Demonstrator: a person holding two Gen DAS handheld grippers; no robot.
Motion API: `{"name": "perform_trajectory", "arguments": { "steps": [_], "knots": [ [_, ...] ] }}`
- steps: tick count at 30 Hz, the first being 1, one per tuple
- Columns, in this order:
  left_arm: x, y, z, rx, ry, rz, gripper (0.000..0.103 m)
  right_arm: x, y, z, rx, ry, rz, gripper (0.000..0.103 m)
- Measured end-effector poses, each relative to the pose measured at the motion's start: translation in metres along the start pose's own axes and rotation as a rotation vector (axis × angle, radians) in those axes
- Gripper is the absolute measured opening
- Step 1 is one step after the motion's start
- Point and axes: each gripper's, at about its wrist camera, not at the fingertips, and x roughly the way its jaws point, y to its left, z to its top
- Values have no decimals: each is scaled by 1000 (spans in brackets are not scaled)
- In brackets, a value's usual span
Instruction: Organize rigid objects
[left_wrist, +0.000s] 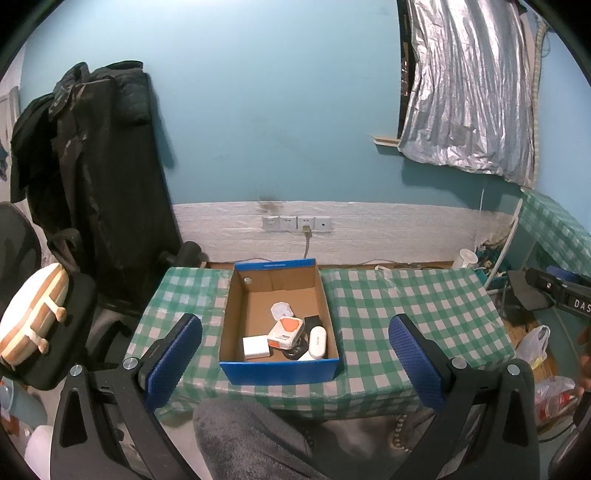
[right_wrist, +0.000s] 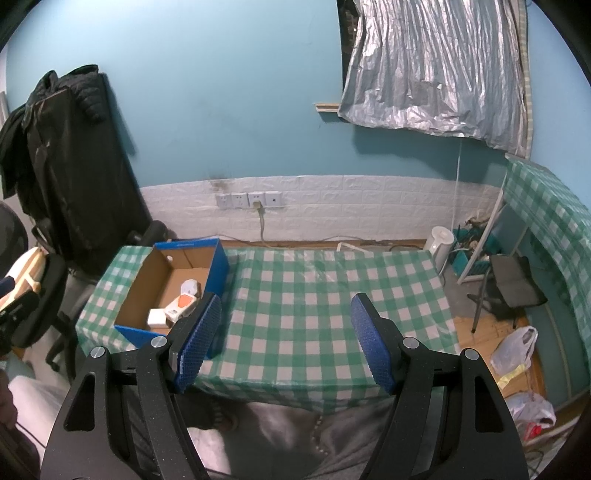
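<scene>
Left wrist view: the left gripper (left_wrist: 295, 354) hangs above the near edge of the table (left_wrist: 406, 314), its blue-padded fingers (left_wrist: 173, 358) spread wide with nothing between them. Straight ahead, at 12 o'clock from the gripper, an open box (left_wrist: 279, 371) with blue outer walls and a brown cardboard inside stands on the green-and-white checked cloth. The small rigid things lie in the near half of the box: a white and orange pack (left_wrist: 286, 332) in the middle, a white square block (left_wrist: 255, 347) at its 8 o'clock, a white oblong case (left_wrist: 317, 341) at its 3 o'clock, a round white piece (left_wrist: 281, 309) at its 12 o'clock, and a dark item (left_wrist: 314, 320) by the right wall. A person's grey-clad leg (left_wrist: 251, 439) shows below the table edge.

Right wrist view: the right gripper (right_wrist: 286, 341) also has its fingers (right_wrist: 373, 347) apart and empty, over bare cloth. The box (right_wrist: 218, 264) sits at its 10 o'clock, on the left part of the table (right_wrist: 332, 295). A white kettle (right_wrist: 441, 242) stands on the floor at 2 o'clock.
</scene>
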Motion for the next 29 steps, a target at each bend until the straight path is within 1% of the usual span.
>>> {"name": "perform_trajectory", "arguments": {
  "steps": [2, 9, 14, 22, 26, 29],
  "knots": [
    [0, 1, 1, -4, 4, 6, 102, 1, 0, 1, 2, 0, 1, 72],
    [-4, 4, 4, -17, -27, 43, 102, 1, 0, 1, 1, 2, 0, 72],
    [-3, 4, 5, -16, -32, 60, 102, 1, 0, 1, 3, 2, -2, 72],
    [0, 2, 6, -5, -24, 58, 102, 1, 1, 1, 3, 3, -3, 72],
    [0, 2, 6, 3, -33, 58, 102, 1, 2, 1, 4, 3, -2, 72],
    [3, 3, 7, -3, -18, 53, 102, 2, 1, 2, 3, 3, -3, 72]
  ]
}}
